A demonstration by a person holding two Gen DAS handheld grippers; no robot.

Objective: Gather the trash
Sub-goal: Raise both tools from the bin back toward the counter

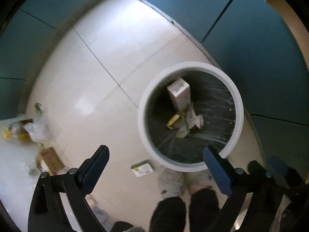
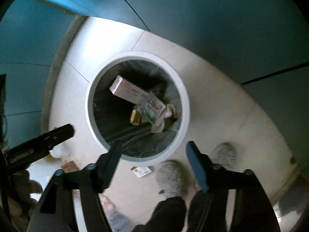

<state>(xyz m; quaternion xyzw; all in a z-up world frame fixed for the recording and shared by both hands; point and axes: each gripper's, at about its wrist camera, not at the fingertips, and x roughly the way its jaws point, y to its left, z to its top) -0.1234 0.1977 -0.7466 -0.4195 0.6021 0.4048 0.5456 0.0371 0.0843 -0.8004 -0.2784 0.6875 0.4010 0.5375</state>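
A round white-rimmed bin (image 1: 143, 104) with a dark liner stands on the pale tiled floor; it also shows in the right wrist view (image 2: 88, 104). Inside lie a white carton (image 1: 178, 92) (image 2: 125, 89), a printed packet (image 2: 152, 107) and small yellow scraps (image 1: 173, 120). My left gripper (image 1: 156, 159) is open and empty, above the bin's near rim. My right gripper (image 2: 152, 150) is open and empty, over the bin's near edge. A green-and-white packet (image 1: 143, 168) (image 2: 142, 171) lies on the floor just in front of the bin.
A heap of litter (image 1: 29, 129), with a clear bag and a brown cardboard piece (image 1: 51, 159), lies on the floor at left. A plastic bottle (image 2: 117, 220) lies near my slippered feet (image 1: 171, 181). Teal walls (image 1: 251, 38) close in behind the bin.
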